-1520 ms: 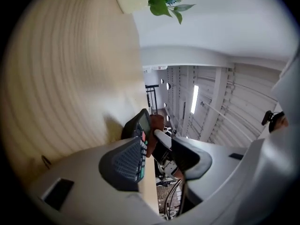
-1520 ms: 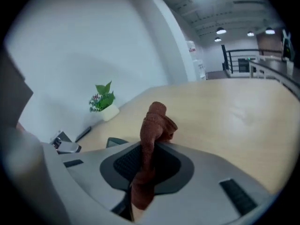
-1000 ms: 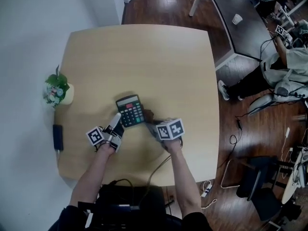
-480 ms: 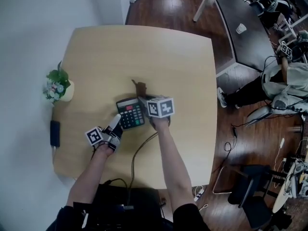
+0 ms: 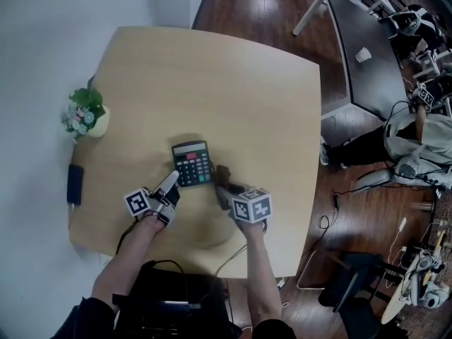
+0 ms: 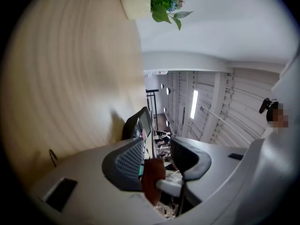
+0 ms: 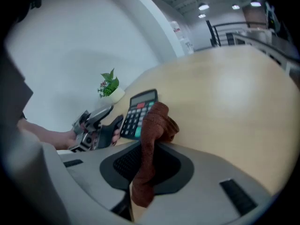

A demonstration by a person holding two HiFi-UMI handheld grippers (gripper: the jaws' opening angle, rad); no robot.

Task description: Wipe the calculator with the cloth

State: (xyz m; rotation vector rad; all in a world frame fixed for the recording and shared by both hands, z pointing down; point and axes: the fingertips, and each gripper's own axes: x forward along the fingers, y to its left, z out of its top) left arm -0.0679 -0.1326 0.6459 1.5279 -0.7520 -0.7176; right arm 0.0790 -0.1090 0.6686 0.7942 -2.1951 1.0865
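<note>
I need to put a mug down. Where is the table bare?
The table is bare across its far half, beyond the calculator, and along its right edge. Crowded: the near middle, with left gripper, right gripper and cloth. A potted plant and dark device line the left edge.

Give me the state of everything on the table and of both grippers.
Calculator: flat on the table, keys up.
Cloth: bunched, clamped at one end, at the calculator's edge.
Right gripper: jaws shut on the cloth.
Left gripper: jaws apart, gripping nothing, tip at the calculator's corner.
Potted plant: upright.
</note>
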